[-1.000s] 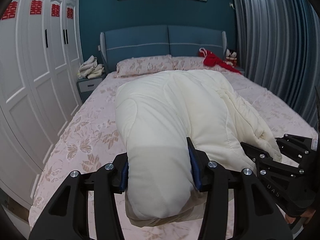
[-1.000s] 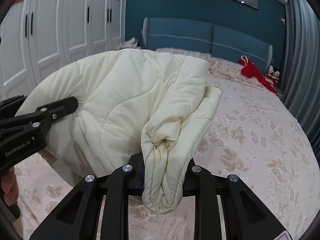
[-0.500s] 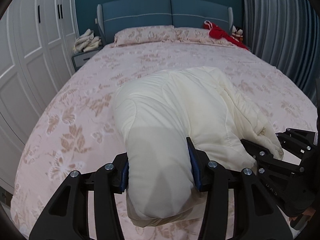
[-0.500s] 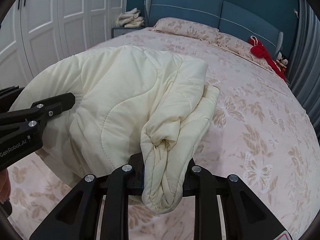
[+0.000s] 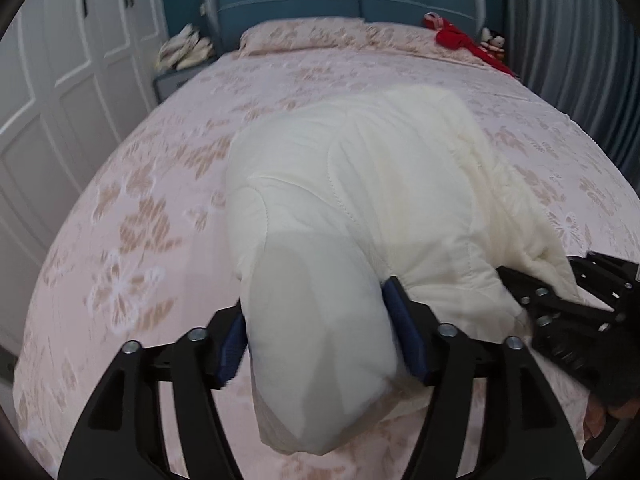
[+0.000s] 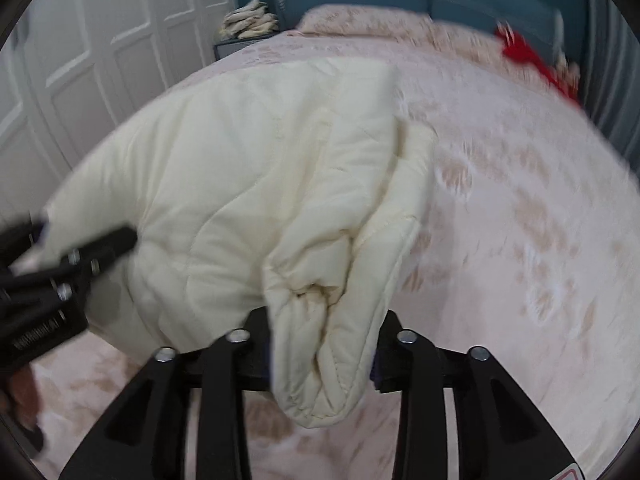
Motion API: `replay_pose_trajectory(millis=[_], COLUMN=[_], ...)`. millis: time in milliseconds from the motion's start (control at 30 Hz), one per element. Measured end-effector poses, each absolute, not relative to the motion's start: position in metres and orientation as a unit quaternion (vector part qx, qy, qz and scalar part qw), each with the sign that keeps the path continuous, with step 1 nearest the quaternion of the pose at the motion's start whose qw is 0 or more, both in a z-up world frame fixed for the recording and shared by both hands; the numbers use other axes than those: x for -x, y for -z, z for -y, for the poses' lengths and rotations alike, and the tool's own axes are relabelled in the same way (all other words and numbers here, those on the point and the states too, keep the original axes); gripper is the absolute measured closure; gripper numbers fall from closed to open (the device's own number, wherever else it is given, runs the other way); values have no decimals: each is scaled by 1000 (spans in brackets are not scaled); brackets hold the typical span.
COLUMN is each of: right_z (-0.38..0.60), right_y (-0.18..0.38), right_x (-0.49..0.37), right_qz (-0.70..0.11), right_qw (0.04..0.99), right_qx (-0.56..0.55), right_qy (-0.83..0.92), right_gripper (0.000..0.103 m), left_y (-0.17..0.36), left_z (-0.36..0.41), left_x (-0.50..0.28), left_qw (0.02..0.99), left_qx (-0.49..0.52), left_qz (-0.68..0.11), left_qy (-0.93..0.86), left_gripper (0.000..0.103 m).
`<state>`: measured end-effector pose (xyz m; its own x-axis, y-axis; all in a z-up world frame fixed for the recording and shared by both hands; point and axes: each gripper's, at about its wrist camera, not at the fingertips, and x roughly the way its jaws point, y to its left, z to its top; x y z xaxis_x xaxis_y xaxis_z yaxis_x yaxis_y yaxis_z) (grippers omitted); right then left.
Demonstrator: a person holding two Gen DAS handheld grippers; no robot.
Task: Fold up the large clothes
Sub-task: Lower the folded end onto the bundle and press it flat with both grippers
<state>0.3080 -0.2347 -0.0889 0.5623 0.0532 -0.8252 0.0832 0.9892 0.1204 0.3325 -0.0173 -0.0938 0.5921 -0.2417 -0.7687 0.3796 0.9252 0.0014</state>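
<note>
My left tongs (image 5: 320, 340) and right tongs (image 6: 324, 344) both clench the cream quilted jacket (image 5: 360, 200) above the bed (image 5: 140, 220).

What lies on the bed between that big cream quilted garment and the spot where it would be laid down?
Nothing visible. The cream garment, clamped by both the left hand-held gripper and right hand-held gripper, hangs over bare floral bedspread; the red item lies far off by the pillows.
</note>
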Motion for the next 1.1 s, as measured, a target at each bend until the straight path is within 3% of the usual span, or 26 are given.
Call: replay_pose_trajectory(millis=[100,300,333,400,500,767,1100], right_z=[256,276,273,263,236,216,217], right_y=[86,52,46,30,13,48,92], right_x=[-294,-244,-240,-236,-246,-288,-289], right_qz=[-481,-483,-484,-479,-470,-504,-543], right_qw=[864,858,860,868,880,862,838], right_qx=[-151,-171,-156,-127,-69,20,12], right_qy=[1,31,39,38,20,44,50], right_gripper=[50,50,54,81,95,102,103], left_y=[90,64,60,53,45,69,99], left_z=[8,-13,-17,-21,-17,11,20], left_x=[-321,-291,-289,-288,-290,-305,-313], left_qw=[887,889,889,890,893,878,865], left_qx=[-93,-124,-120,-109,-94,-116,-101], left_qz=[-425,-429,-434,-439,-438,-463,-490], left_qy=[154,102,86,65,50,33,37], left_gripper=[27,20,20,20,20,24,24])
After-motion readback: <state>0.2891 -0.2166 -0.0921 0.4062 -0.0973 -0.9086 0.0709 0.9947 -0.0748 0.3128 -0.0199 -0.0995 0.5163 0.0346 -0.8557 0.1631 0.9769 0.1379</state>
